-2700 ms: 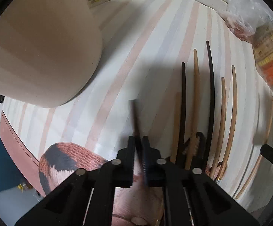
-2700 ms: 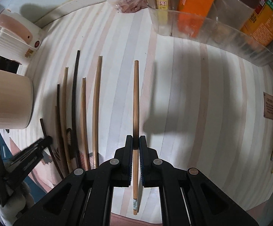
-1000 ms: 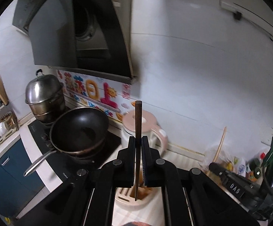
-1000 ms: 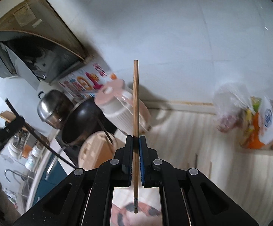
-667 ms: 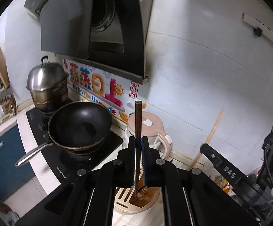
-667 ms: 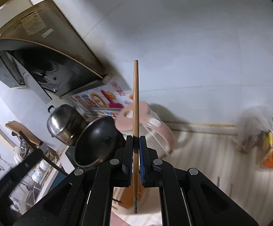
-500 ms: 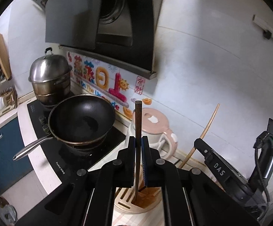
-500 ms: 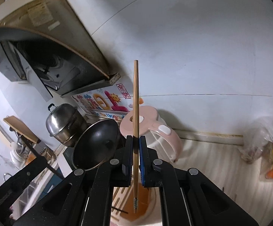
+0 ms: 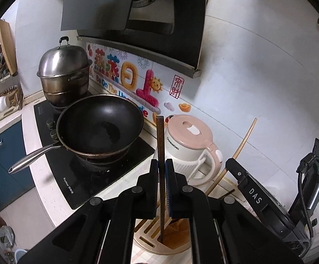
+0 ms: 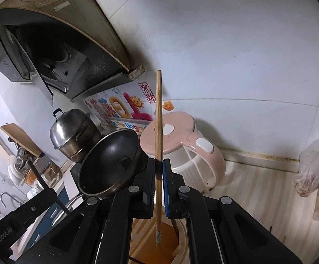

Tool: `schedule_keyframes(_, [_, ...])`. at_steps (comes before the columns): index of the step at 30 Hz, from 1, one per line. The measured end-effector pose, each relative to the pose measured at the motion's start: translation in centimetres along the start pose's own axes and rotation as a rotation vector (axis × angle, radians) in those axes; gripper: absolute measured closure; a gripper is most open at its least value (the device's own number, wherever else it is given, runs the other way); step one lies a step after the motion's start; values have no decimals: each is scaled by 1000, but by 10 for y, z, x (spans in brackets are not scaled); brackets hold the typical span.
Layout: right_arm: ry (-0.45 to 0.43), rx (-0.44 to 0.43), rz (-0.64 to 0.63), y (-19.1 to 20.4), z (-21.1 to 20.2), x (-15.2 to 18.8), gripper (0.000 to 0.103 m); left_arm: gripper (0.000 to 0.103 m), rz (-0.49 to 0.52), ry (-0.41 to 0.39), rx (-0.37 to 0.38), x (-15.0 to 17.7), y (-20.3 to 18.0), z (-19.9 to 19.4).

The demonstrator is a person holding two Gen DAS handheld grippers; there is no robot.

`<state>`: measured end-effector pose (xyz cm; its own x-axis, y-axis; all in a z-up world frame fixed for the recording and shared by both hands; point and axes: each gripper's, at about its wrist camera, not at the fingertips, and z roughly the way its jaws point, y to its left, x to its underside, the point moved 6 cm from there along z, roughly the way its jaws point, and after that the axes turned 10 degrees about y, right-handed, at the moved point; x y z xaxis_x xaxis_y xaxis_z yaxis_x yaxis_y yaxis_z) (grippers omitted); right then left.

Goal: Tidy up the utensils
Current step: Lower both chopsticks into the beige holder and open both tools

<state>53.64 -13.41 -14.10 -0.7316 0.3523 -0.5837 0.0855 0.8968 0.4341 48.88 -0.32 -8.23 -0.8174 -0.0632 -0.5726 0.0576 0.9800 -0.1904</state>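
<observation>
Two handheld grippers each hold a chopstick upright over a slotted wooden utensil holder (image 9: pixel 159 245) beside a black wok (image 9: pixel 100 125)

Left gripper (image 9: pixel 162 170) clamps a dark chopstick (image 9: pixel 160 145), tip in a slot; right gripper (image 10: pixel 158 171) clamps a light chopstick (image 10: pixel 158 118), tip above the holder's open compartment

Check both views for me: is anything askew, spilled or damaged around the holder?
Nothing stands out. Both chopsticks, dark and light, are gripped upright over the holder. The wok and kettle stand normally; no spills show.
</observation>
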Motion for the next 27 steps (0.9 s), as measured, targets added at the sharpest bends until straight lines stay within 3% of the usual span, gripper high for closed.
schedule_keyframes(10, [19, -21, -36, 0, 19, 9, 97, 99, 7, 60, 2, 4, 2, 17])
schedule_keyframes(14, [45, -31, -117, 10, 22, 18, 96, 92, -14, 93, 22, 7, 3, 9])
schedule_keyframes(15, [51, -37, -125, 11, 21, 19, 91, 85, -13, 88, 15, 7, 3, 3])
schedule_keyframes(16, [57, -48, -129, 11, 18, 20, 75, 67, -13, 79, 5, 7, 3, -1])
schedule_keyframes(17, [53, -51, -130, 10, 12, 20, 66, 54, -17, 69, -4, 8, 5, -5])
schedule_keyframes(18, [43, -52, -126, 8, 4, 20, 56, 33, -26, 53, -14, 9, 8, -13])
schedule_keyframes(22, [12, -58, -97, -2, -31, 16, 55, 25, -36, 28, -58, 17, 20, -28])
schedule_keyframes(25, [3, -29, -54, -21, -56, 17, 52, 8, -33, 23, -105, 32, 32, -31])
schedule_keyframes(27, [21, 4, -20, -40, -72, 24, 48, 4, -33, 28, -141, 47, 39, -32])
